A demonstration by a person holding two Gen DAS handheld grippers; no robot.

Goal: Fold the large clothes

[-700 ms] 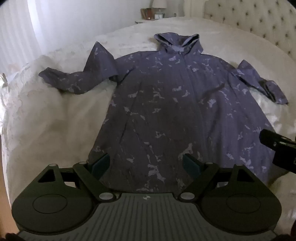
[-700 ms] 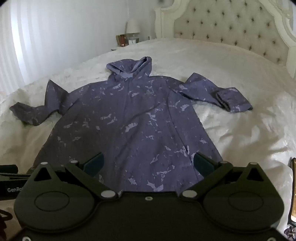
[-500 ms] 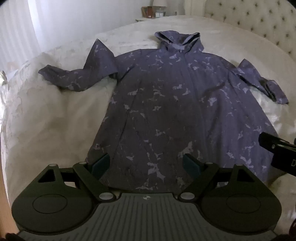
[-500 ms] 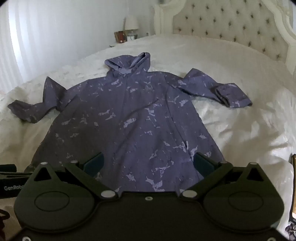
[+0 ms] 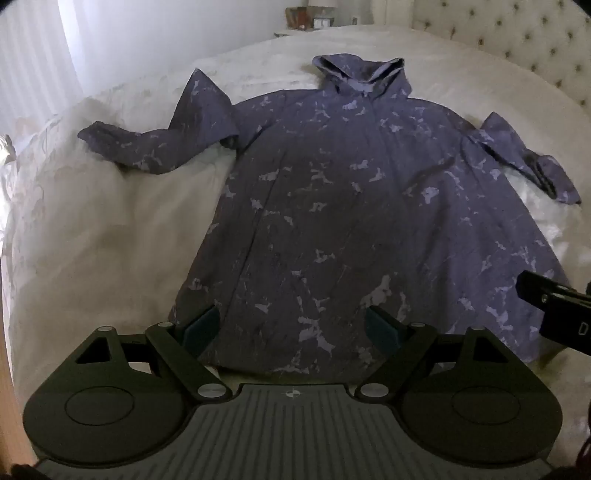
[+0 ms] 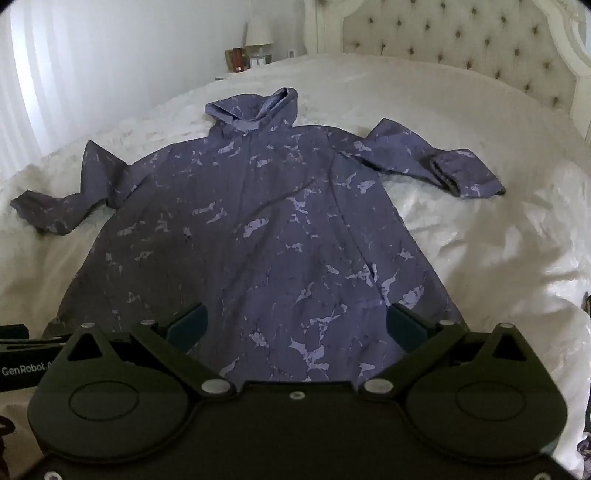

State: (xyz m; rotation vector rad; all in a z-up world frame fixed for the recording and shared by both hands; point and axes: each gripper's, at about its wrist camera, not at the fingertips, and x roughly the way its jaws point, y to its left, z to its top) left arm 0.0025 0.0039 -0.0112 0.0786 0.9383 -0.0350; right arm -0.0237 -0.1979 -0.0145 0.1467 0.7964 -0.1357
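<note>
Two grippers are ready above the bottom edge of the coat [image 5: 354, 221], which lies flat on the bed [image 5: 110, 236] with hood [image 6: 255, 110] far from me and both sleeves spread out. My left gripper [image 5: 291, 328] and right gripper [image 6: 295, 325] both have fingers wide apart and hold nothing. I think each should take one bottom corner, low and evenly, so the cloth does not wrinkle when lifted.

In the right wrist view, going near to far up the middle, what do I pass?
right gripper → jacket hem → jacket body → hood → bare bedspread → nightstand lamp.
</note>
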